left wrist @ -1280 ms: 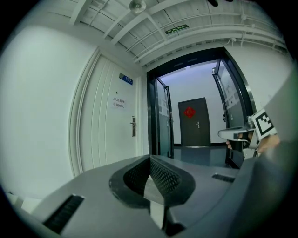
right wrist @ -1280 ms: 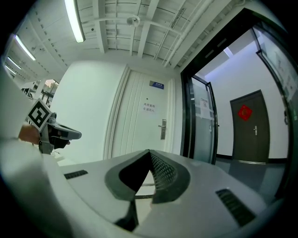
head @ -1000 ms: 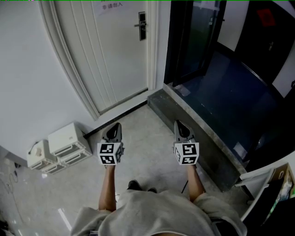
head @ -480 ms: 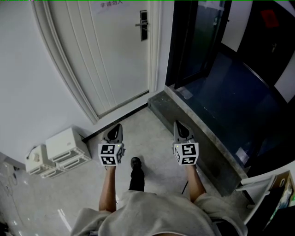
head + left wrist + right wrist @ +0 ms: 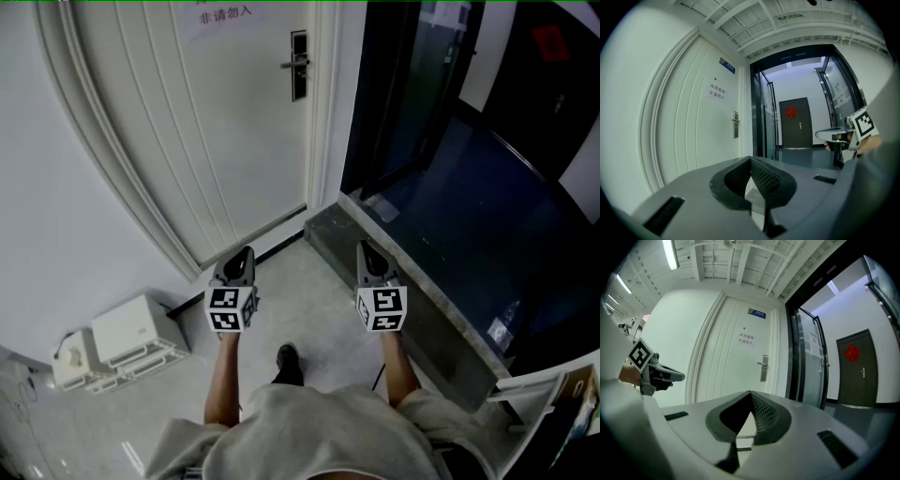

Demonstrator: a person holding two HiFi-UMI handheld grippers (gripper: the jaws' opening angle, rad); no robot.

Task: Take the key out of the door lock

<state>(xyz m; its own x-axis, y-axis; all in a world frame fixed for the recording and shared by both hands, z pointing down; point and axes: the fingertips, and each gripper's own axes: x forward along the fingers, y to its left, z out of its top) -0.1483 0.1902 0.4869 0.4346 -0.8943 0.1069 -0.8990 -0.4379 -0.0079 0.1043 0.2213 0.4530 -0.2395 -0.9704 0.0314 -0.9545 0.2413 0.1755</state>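
The white door [image 5: 225,122] fills the upper left of the head view and is shut, with a paper sign [image 5: 223,14] near its top. A plain white wall [image 5: 56,187] lies to its left. A dark glass doorway [image 5: 412,84] to its right opens onto a dim corridor. At the corridor's far end is a dark door [image 5: 795,123] with a red ornament. The pale floor [image 5: 300,309] runs from the person's feet to the white door, and a grey stone step [image 5: 412,300] borders it on the right. Two white boxes [image 5: 131,333] sit on the floor against the wall, left of the person.

Both arms reach forward side by side, well short of the white door. The left claw [image 5: 242,255] is closed, its tips meeting with nothing between them, and it points toward the door. The right claw [image 5: 367,249] is likewise closed and empty, held level and parallel to the left one.

The lock [image 5: 298,64] is a dark narrow plate near the door's right edge, high in the head view. Its long axis is upright, and its lever handle sticks out level to the left. The key is too small to make out at this range, so I cannot tell which way it points.
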